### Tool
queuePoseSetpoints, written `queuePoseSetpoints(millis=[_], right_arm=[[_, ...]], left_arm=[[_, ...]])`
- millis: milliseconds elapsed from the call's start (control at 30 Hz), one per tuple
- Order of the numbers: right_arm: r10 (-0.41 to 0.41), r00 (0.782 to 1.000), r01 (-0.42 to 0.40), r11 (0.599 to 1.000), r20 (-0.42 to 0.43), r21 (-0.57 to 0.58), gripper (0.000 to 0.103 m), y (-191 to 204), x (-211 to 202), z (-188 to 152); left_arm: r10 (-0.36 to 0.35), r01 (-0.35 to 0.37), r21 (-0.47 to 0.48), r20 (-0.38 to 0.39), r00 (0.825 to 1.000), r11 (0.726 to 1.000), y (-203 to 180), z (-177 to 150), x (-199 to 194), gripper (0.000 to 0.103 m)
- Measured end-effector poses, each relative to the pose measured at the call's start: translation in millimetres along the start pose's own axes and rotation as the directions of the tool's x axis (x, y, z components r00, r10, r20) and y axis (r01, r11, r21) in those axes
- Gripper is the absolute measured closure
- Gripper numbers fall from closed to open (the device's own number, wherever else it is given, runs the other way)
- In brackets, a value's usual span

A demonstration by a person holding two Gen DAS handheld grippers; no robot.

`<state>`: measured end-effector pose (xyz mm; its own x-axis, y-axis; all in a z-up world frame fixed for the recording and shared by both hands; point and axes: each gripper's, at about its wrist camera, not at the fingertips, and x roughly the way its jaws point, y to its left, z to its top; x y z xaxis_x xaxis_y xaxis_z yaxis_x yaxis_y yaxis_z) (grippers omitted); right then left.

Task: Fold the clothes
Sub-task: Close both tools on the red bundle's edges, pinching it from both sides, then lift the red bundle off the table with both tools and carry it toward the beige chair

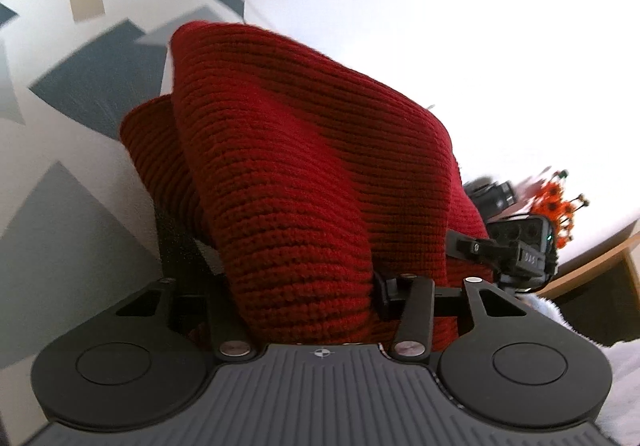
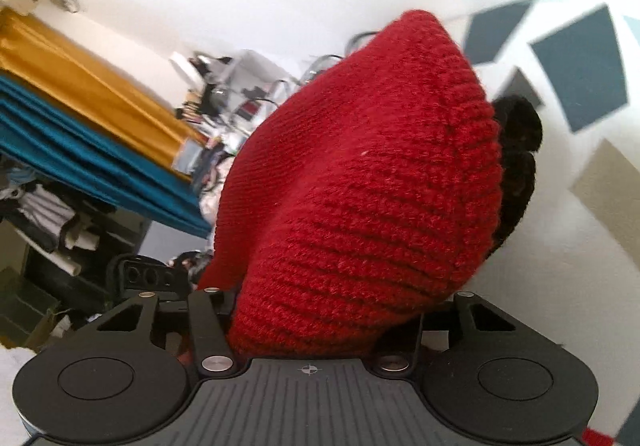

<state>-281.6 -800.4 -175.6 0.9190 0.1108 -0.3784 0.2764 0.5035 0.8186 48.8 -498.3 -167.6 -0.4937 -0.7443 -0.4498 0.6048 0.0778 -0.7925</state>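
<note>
Both the left gripper (image 1: 304, 286) and the right gripper (image 2: 320, 310) are closed on the red knitted sweater (image 1: 304, 150), lifted above the patterned sheet (image 1: 80, 86). Next, probably, lay it flat for folding.

A lived-in home bedroom: a geometric-patterned bedsheet (image 1: 92, 86), gold and teal curtains (image 2: 80, 114), and a cluttered desk (image 2: 236, 94) against white walls.
</note>
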Motion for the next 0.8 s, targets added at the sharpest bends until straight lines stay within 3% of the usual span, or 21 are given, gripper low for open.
queuePoseSetpoints(millis=[133,233,367,500,600,800], right_arm=[[0.063,0.998,-0.063,0.997,0.002,-0.035,0.054,28,3,7],[0.114,0.993,-0.116,0.99,-0.032,-0.084,0.054,50,10,14],[0.183,0.974,-0.202,0.968,-0.131,-0.147,0.054,75,28,20],[0.247,0.931,-0.299,0.939,-0.269,-0.172,0.054,102,55,18],[0.282,0.885,-0.368,0.911,-0.37,-0.186,0.054,126,73,5],[0.297,0.785,-0.457,0.87,-0.544,-0.185,0.054,179,114,-38]], left_arm=[[-0.012,0.011,0.017,0.084,0.996,1.0,-15,-5,-39,0.055],[0.022,-0.027,0.025,0.158,0.987,0.999,-31,-20,-68,0.055],[0.109,-0.111,-0.008,0.276,0.955,0.994,-52,-57,-110,0.055],[0.227,-0.203,-0.103,0.389,0.893,0.974,-70,-110,-154,0.055],[0.299,-0.247,-0.172,0.455,0.839,0.954,-78,-151,-186,0.055],[0.426,-0.29,-0.319,0.554,0.715,0.902,-81,-222,-244,0.055]])
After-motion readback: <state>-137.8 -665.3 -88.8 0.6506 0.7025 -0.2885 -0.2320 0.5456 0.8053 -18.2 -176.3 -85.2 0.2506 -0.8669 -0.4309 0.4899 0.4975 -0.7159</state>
